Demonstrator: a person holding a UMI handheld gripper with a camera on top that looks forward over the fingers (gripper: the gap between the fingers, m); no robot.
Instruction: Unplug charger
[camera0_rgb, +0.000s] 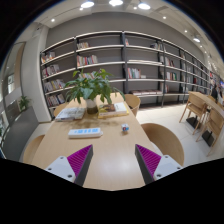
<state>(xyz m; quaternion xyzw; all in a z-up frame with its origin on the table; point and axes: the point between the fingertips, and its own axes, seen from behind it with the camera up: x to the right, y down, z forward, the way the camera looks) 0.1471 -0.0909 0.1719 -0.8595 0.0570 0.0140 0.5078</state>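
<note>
Hovering over the worktop (110, 150), the hand-held gripper (114, 163) was open and empty. A small charger (125, 127), probably light and hard, stood well beyond its fingers, near the power strip (85, 131); gripping its sides seemed best.

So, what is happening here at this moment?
A hand-held tool hovers open above a round light wooden table, holding nothing. Beyond its fingers lie a white power strip and a small white charger; whether it is plugged in I cannot tell. Behind them stands a green potted plant, and bookshelves line the wall.
</note>
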